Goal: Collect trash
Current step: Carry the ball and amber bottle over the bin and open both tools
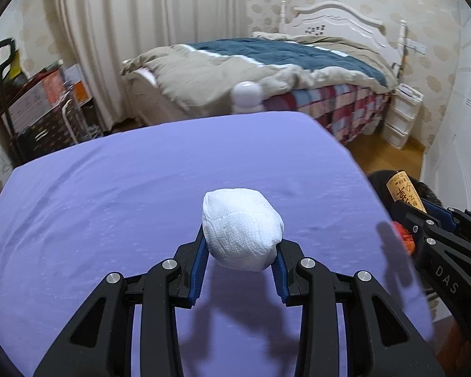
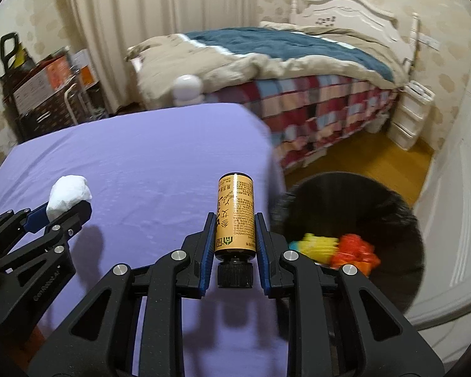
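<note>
The left gripper (image 1: 240, 245) clamps a wad of tissue (image 1: 241, 227). The right gripper (image 2: 235, 238) clamps a small bottle (image 2: 235, 220), long axis along the jaws, cap toward the wrist. The bin (image 2: 354, 201) lies just right of the right jaws, nearer that hand.

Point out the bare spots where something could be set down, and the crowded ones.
The purple tabletop looks bare: open cloth from the near edge to the far edge by the white lamp-like object. Crowded: the black bin beside the table's right edge already holds colourful wrappers; the floor gap between table and bed is narrow.
</note>
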Demonstrator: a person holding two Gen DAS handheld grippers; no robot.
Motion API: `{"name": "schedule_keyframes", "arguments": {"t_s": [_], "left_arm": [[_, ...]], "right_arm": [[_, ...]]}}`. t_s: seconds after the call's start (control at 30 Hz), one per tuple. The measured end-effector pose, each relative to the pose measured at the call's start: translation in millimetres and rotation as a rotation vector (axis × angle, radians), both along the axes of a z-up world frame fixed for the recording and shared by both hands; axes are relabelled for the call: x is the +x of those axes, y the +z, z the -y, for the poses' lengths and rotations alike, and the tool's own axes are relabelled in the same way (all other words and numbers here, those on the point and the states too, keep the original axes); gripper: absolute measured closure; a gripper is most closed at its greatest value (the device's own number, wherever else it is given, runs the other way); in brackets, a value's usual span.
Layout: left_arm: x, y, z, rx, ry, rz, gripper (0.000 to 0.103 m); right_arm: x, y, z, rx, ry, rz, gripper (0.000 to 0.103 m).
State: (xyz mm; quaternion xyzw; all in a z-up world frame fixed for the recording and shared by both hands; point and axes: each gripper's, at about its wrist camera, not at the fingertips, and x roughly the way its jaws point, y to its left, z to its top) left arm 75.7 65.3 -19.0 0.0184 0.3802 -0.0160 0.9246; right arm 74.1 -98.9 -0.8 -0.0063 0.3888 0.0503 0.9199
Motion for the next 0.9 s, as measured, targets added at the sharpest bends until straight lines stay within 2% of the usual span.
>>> {"name": "schedule_keyframes", "arguments": {"t_s": [0.47, 0.9], "left_arm": [[14.2, 5.2, 100.7, -0.001, -0.173, 0.024, 0.066], [42.8, -1.9, 161.9, 0.041, -0.254, 0.036, 0.065]], "right_arm": [[-2.1, -4.5, 104.7, 0.006, -0.197, 0.009, 0.08], [15.5, -17.9, 153.4, 0.02, -0.283, -0.008, 0.08]]}}
